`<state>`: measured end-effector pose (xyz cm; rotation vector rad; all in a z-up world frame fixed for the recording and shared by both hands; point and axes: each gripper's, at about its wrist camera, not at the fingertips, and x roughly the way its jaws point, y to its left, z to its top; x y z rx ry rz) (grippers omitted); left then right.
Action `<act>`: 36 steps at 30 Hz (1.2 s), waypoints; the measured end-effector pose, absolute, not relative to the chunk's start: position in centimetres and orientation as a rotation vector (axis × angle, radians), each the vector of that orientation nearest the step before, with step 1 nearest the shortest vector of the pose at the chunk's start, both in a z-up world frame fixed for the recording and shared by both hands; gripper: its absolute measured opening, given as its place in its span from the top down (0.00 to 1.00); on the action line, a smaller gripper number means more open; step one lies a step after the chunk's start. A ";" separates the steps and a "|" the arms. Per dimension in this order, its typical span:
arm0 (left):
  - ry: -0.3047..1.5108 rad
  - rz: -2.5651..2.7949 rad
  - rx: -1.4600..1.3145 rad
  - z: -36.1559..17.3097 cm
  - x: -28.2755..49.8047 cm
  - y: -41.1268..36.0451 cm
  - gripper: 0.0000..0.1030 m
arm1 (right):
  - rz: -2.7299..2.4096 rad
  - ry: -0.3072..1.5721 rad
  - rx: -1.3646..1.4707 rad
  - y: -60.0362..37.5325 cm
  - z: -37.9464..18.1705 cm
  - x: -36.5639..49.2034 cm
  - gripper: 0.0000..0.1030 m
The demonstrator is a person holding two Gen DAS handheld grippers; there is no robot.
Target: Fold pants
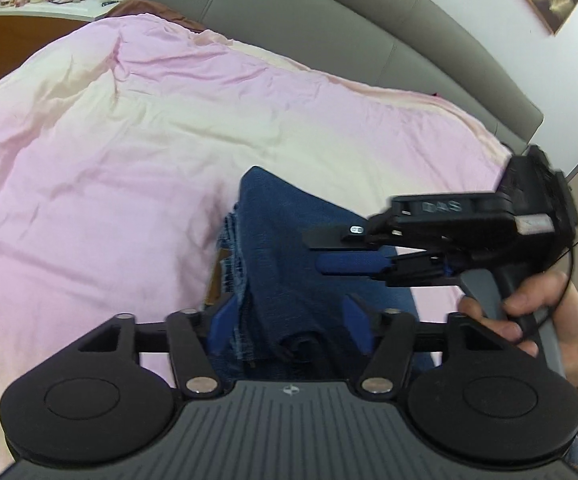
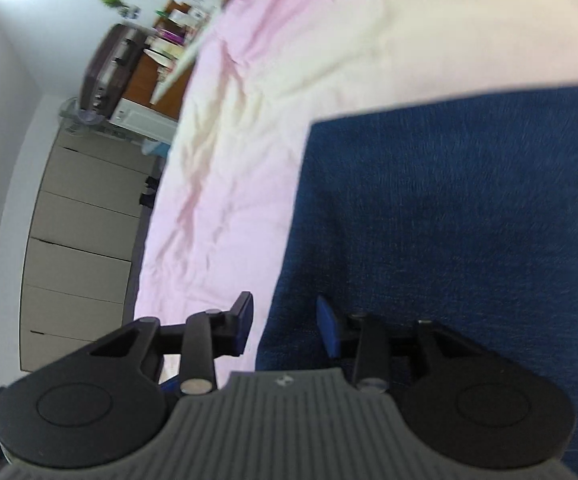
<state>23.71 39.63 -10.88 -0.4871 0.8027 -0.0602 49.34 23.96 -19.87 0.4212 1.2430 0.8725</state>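
Both grippers are seen with jaws parted, the left gripper straddling a bunched edge of the blue jeans on the pink duvet, the right gripper held at the folded denim's edge without clamping it.

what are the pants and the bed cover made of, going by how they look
The pants look like denim: dark blue, matte, with a fine woven grain and frayed thread edges, holding stiff folds. The bed cover looks like thin woven cotton or a similar blend, pale pink, matte, with many soft shallow creases; the exact fibre cannot be told.
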 end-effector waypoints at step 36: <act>1.016 0.155 -0.357 -21.2 25.8 38.1 0.72 | 0.764 1.079 0.083 7.5 -31.2 39.5 1.00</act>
